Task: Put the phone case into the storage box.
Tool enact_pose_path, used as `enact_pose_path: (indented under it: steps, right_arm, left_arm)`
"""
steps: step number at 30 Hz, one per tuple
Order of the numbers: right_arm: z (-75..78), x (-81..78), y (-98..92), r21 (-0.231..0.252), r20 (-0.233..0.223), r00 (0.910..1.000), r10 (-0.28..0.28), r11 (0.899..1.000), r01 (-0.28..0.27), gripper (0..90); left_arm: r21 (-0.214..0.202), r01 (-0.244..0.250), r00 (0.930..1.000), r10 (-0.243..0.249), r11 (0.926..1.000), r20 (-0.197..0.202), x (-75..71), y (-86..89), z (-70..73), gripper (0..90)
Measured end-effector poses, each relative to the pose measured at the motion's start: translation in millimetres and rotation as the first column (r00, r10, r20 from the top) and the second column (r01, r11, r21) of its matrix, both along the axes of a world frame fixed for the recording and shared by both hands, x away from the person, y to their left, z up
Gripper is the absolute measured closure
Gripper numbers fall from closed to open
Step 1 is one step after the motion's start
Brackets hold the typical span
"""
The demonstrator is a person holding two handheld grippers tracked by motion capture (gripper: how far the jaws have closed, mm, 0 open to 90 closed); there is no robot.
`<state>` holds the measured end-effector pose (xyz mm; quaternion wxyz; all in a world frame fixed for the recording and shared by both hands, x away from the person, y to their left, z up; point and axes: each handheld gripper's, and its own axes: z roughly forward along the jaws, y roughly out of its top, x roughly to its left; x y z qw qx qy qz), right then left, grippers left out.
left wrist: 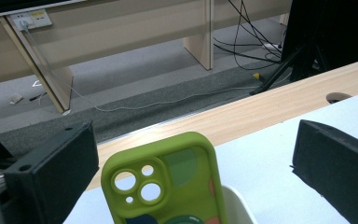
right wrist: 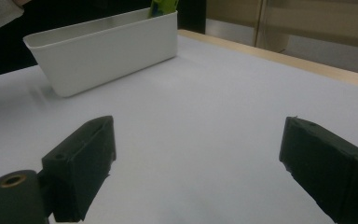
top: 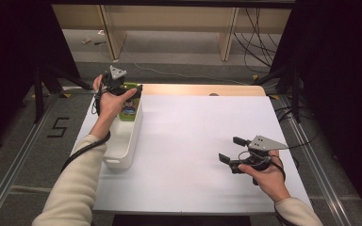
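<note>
My right tool (top: 233, 149) sits at about 4 o'clock over the white counter (top: 193, 141), jaws spread wide with nothing between them. At 10 o'clock my left tool (top: 122, 87) hangs over the far end of the white bin (top: 125, 150), jaws fully apart. The green phone case (left wrist: 168, 186) stands upright in that end, between the jaws, untouched by either.
</note>
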<state>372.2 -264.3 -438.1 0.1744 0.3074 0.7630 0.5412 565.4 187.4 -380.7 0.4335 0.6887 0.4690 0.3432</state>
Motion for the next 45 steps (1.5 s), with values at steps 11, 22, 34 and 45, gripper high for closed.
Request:
enact_pose_path:
  steps: [11, 22, 34, 45]
  right_arm:
    - [1.6, -1.4, -1.7, 0.002, 0.002, 1.0, -0.001, 1.0, 0.001, 11.7]
    - [2.5, -2.1, -2.7, 0.007, 0.006, 1.0, -0.005, 1.0, 0.005, 11.7]
    - [2.3, -2.1, -2.5, 0.006, 0.007, 1.0, -0.006, 1.0, 0.006, 11.7]
    - [2.6, -2.3, -2.9, 0.007, 0.006, 1.0, -0.006, 1.0, 0.006, 11.7]
  left_arm:
    - [-0.021, 0.013, 0.9999, -0.013, 0.9997, -0.007, -15.4, -0.8, 4.0, 0.0]
    - [-0.04, 0.055, 0.9985, -0.055, 0.9977, 0.003, -33.8, -6.6, 13.9, 0.9]
    - [-0.057, 0.069, 0.9976, -0.069, 0.996, 0.004, -51.8, 3.9, 15.2, 0.5]
    - [-0.065, 0.101, 0.9949, -0.1, 0.9928, 0.008, -68.3, 4.8, 15.8, 0.0]
